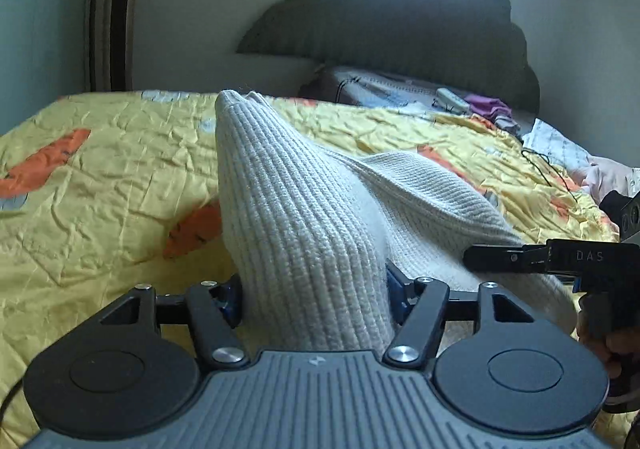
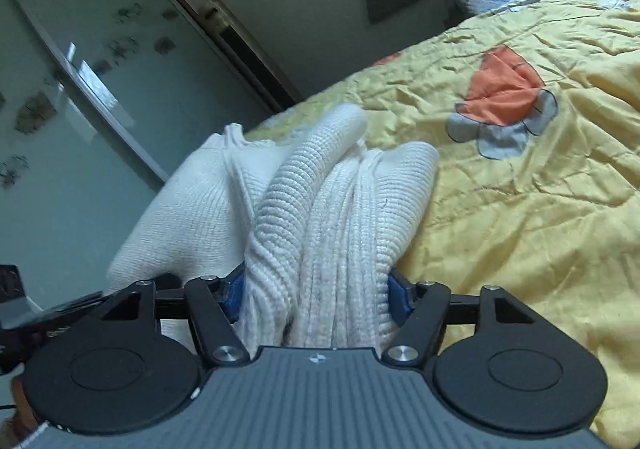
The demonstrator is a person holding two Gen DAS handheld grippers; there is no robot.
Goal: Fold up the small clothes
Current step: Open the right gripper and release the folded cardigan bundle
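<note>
A cream ribbed knit garment (image 1: 296,209) is held up above a yellow bedspread (image 1: 100,189). My left gripper (image 1: 314,293) is shut on a bunched part of it; the knit fills the gap between the blue pads (image 1: 230,299). The right gripper shows in the left wrist view (image 1: 532,255) as a black finger against the cloth at the right. In the right wrist view my right gripper (image 2: 314,293) is shut on gathered folds of the same garment (image 2: 320,209), which hangs over the bedspread (image 2: 520,189). The fingertips are hidden by cloth in both views.
A dark cloud-shaped headboard (image 1: 400,21) stands at the far end of the bed, with a pillow, a remote (image 1: 452,99) and purple clothes (image 1: 488,107) in front of it. More clothes lie at the right edge (image 1: 600,173). A glass wardrobe door (image 2: 80,89) stands on the left.
</note>
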